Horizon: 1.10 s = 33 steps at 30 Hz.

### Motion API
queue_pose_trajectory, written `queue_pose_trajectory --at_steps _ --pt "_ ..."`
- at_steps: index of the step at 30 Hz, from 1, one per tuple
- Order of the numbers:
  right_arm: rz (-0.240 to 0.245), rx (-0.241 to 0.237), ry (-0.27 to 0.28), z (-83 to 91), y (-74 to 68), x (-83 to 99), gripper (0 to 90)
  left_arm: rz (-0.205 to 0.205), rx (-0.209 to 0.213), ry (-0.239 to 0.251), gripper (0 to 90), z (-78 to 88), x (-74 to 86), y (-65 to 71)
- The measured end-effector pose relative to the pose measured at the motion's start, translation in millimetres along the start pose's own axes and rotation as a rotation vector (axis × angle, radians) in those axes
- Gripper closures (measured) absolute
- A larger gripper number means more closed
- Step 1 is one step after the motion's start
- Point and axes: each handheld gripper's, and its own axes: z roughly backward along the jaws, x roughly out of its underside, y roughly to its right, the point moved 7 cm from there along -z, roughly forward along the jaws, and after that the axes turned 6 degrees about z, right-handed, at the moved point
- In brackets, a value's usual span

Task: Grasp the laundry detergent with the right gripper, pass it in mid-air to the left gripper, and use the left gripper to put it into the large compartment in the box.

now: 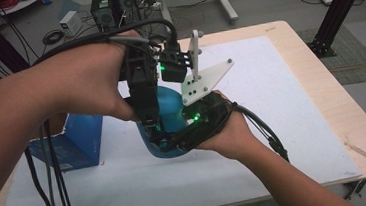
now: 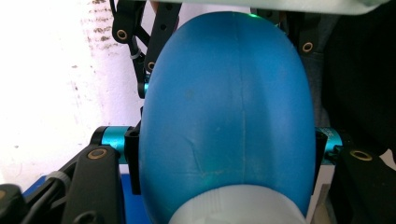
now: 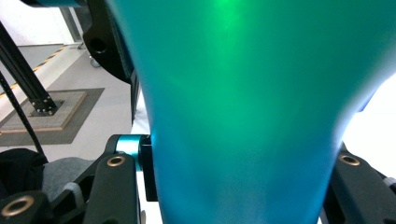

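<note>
A smooth, rounded blue plastic object [image 1: 171, 106] is held above the white mat, between both hands. My left gripper [image 1: 152, 128] comes down on it from above and is shut on it. In the left gripper view the blue object [image 2: 224, 93] bulges between the jaws of the left gripper [image 2: 227, 154], whose pads press on its two sides, and a pale grey part shows at its near end. My right gripper [image 1: 167, 143] reaches in from the right and is shut on its lower part. In the right gripper view the blue object [image 3: 243, 93], lit green, sits tight in the right gripper [image 3: 238, 172].
A blue cardboard box [image 1: 76, 142] stands at the left on the white mat [image 1: 281, 99], which covers the wooden table [image 1: 318, 66]. A thin wooden stick [image 1: 363, 153] lies near the table's right edge. Black cables trail from both grippers.
</note>
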Motion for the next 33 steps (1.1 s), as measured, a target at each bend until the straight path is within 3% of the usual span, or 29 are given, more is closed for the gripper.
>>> queue_pose_trajectory --at_steps 8,13,15,22,24,27,29,31,33 --pt "0.012 0.009 0.02 2.4 -0.5 -3.0 43.4 -0.006 -0.003 0.005 39.4 5.4 1.3 0.6" --pt "-0.009 0.041 0.045 6.4 1.7 -6.6 32.4 0.014 -0.003 0.007 39.4 10.8 6.1 -1.4" --pt "-0.02 0.056 0.036 13.7 2.0 -4.5 22.7 0.023 -0.008 0.008 39.4 14.6 10.9 -2.5" --pt "-0.013 0.098 0.048 32.9 4.7 -5.9 20.0 0.053 -0.019 -0.008 39.3 21.1 26.1 -7.2" --pt "-0.025 0.09 0.029 38.4 7.1 -4.9 20.0 0.057 -0.018 -0.013 39.2 22.5 30.5 -7.8" --pt "-0.033 0.128 -0.008 46.4 11.9 -3.4 12.1 0.077 -0.016 -0.014 39.2 27.3 37.7 -9.7" --pt "-0.031 0.139 -0.026 52.1 14.1 -3.5 12.1 0.092 -0.019 -0.006 39.2 32.0 42.8 -11.6" --pt "-0.038 0.152 -0.039 58.1 16.4 -4.3 12.0 0.118 -0.013 0.0 39.1 38.8 49.8 -13.9" --pt "-0.032 0.181 -0.077 64.1 20.2 -3.9 4.3 0.163 0.002 0.016 39.2 45.2 56.8 -15.4"
